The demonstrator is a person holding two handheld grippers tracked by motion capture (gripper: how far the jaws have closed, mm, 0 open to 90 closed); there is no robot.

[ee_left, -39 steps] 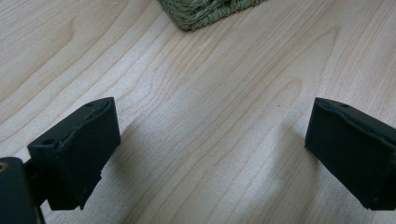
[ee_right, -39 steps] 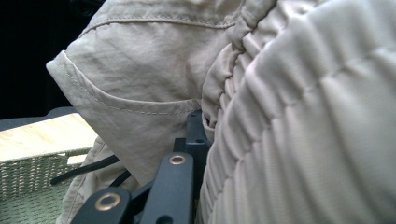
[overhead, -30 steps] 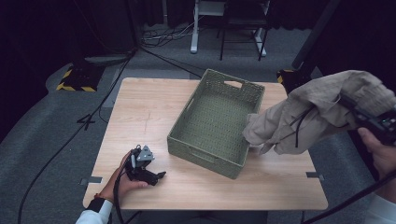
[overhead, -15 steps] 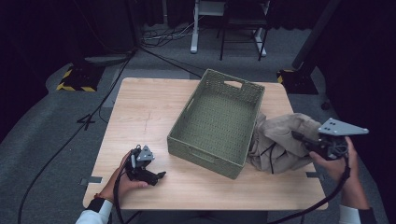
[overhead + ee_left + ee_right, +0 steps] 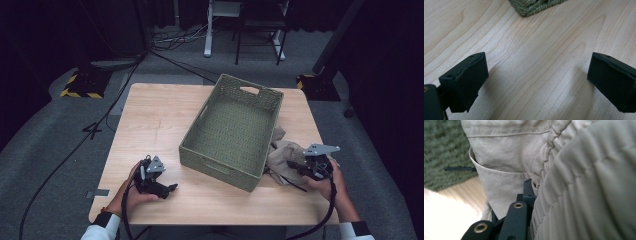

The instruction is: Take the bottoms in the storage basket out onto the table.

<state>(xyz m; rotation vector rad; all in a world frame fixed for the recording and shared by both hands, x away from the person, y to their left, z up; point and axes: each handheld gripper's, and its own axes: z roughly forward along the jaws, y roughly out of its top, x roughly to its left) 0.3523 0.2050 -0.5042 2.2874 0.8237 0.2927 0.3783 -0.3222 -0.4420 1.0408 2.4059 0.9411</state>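
Looking at the whole setup, we've got the wooden table [image 5: 150, 125] with the green woven basket [image 5: 232, 127] sitting a bit right of centre, angled, nothing visible inside it. Just right of the basket, touching its right wall, is the beige garment [image 5: 280, 155], bunched up on the tabletop at the near right. Judging by that, the job in hand is sorting this garment out beside the basket, probably laying it flat or getting it in.

Our right gripper [image 5: 305, 170] is down at table level with the jaws pinched nearly closed on a fold of the cloth; in the right gripper view the fabric [image 5: 586, 182] wraps right around them, with a seam and gathered edge up close. Our left gripper [image 5: 167, 189] rests at the near left, well apart from the garment, jaws spread wide with bare wood [image 5: 536, 65] between them and nothing held.

How we'd do it well, in our opinion:
- keep the right pinch firm so the fold doesn't slip
- bring the left one across and grab a second edge, not the same bunch
- watch the trailing cable near the cloth, it could snag
- lift clear of the basket rim before moving over it
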